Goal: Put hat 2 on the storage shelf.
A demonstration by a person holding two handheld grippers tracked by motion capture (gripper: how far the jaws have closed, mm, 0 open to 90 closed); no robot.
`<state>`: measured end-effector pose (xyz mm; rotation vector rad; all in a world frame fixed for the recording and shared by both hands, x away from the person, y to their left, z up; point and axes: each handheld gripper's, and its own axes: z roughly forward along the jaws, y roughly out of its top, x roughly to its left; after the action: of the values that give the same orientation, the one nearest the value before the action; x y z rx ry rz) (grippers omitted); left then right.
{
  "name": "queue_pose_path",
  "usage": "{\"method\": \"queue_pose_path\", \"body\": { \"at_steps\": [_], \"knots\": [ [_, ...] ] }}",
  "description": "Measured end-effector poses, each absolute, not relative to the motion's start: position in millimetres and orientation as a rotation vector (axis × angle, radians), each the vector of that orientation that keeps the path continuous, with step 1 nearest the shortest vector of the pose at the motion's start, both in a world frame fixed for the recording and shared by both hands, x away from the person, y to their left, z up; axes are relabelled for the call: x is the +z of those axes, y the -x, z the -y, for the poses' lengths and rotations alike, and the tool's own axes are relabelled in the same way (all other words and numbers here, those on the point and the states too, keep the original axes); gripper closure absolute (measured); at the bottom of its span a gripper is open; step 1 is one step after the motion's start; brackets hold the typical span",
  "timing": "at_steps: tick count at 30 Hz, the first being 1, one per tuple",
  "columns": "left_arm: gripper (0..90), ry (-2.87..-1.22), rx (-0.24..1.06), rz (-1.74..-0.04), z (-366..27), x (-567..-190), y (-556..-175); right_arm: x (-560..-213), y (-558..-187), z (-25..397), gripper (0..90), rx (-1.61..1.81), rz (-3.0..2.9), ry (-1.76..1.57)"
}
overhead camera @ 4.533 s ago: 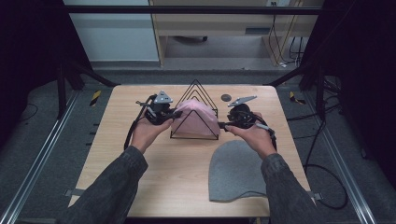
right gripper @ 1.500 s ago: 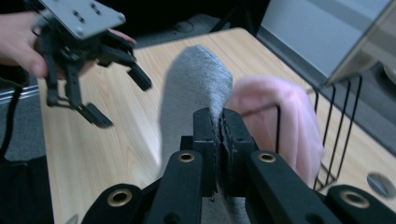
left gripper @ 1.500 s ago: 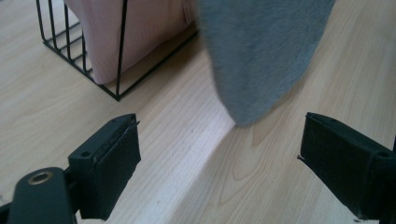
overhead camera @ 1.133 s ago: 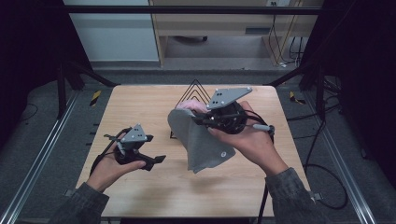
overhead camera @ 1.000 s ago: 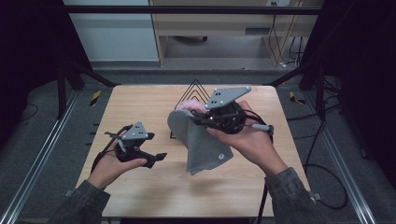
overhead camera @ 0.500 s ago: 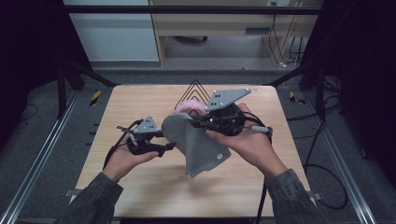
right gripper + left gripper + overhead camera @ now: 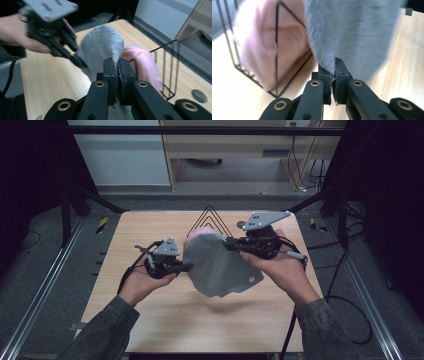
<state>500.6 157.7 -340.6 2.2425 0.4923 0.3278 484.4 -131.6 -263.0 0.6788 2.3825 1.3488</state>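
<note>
Your raised grey felt cloth [image 7: 220, 267] hides most of the pink fabric bundle [image 7: 200, 231] and the lower part of the black wire triangular rack [image 7: 210, 215] in the high view. In the left gripper view, the cloth and bundle are blurred, and the top edge cuts off both. The small round object [image 7: 199, 95] on the surface is too small to identify.

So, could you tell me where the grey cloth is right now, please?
In the high view, the grey cloth hangs above the table's middle, pinched between the left hand-held gripper and right hand-held gripper, just in front of the pink cloth in the wire rack.
</note>
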Motion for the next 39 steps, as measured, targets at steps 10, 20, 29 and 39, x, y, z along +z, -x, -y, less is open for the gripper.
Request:
{"method": "queue_pose_path", "body": {
  "at_steps": [10,20,29,39],
  "knots": [
    [86.2,-2.247,0.468,-0.516,-167,-261,-509,-235,-501,149,86.5,1.457,-2.263,-0.756],
    [86.4,-2.206,0.507,-0.514,-167,-226,-525,-205,-518,152,86.4,1.524,-2.176,-0.759],
    [86.5,-2.156,0.531,-0.523,-167,-203,-545,-182,-538,153,86.4,1.536,-2.132,-0.767],
    [86.5,-2.135,0.557,-0.535,-169,-191,-565,-170,-559,152,86.4,1.539,-2.100,-0.772]
  ]
}}
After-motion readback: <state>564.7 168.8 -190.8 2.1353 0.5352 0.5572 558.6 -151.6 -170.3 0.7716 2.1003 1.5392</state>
